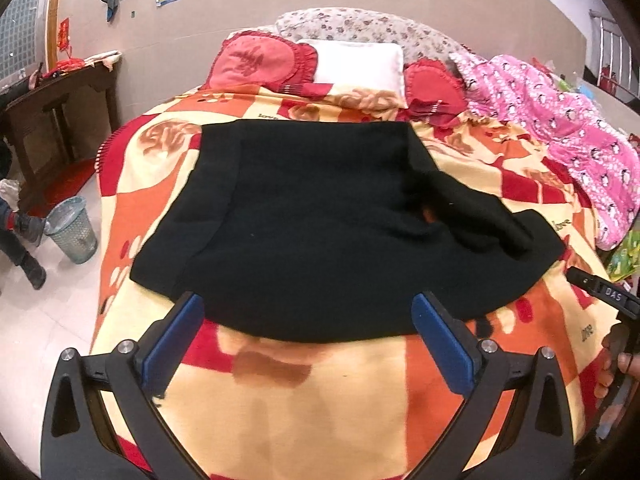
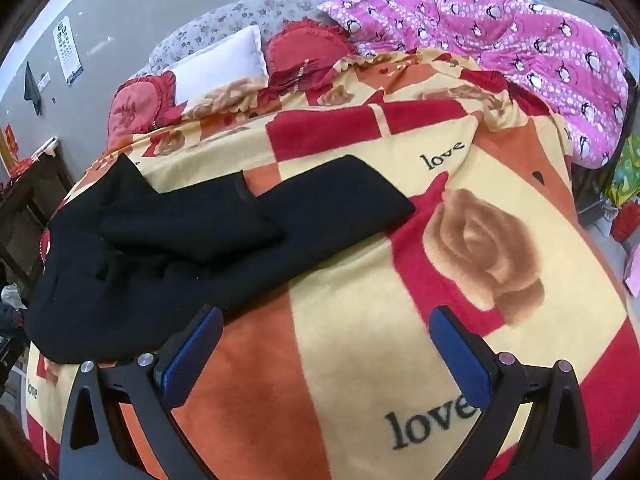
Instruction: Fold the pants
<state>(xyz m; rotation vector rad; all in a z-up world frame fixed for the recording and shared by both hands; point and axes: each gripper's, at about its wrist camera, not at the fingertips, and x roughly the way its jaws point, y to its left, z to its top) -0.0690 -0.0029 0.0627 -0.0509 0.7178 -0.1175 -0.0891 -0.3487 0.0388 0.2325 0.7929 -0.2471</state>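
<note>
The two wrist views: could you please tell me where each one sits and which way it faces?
Left wrist: on the left hand-held gripper, angled down at the black pants on the blanket; its open blue fingers and a hand show.
Right wrist: on the right hand-held gripper, angled down, pants at left; open fingers show.
Shared: pants, blanket, white pillow, pink quilt.

The left gripper (image 1: pixel 308 336) is held tilted downward with its blue-padded jaws spread wide and nothing clasped between them. The right gripper (image 2: pixel 326 346) is angled down likewise, jaws fully apart and empty. At the right edge of the left wrist view, a hand (image 1: pixel 618 364) is seen wrapped around the right gripper's handle.
</note>
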